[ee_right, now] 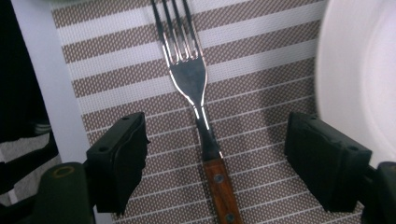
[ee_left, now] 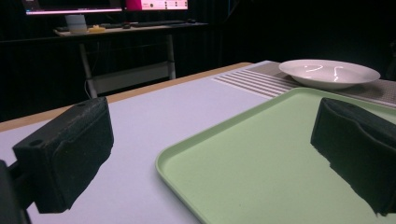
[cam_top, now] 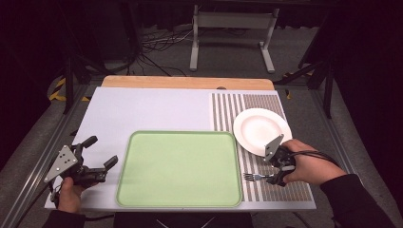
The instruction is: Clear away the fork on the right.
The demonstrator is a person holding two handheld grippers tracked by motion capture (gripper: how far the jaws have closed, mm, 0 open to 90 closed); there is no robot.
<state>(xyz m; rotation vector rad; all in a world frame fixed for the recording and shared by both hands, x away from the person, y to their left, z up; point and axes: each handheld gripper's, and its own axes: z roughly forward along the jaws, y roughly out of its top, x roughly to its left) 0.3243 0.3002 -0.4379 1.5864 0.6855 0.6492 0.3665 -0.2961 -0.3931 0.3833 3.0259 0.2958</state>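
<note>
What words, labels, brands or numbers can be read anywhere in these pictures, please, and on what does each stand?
None can be read.
The monitor on the far desk in the left gripper view shows bright bars, too small and blurred to read.
The fork, plate, tray and striped mat bear no visible marking.

fork [ee_right: 201,121] handle cut off below, plate [ee_right: 364,70] blurred, cropped

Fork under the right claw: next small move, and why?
Probably close the right claw on the fork. In the right gripper view its wooden handle lies centred between the two open pads, apart from both, flat on the striped mat. Nothing else sits in the gap, so squeezing there looks like the natural step before any lift.
</note>
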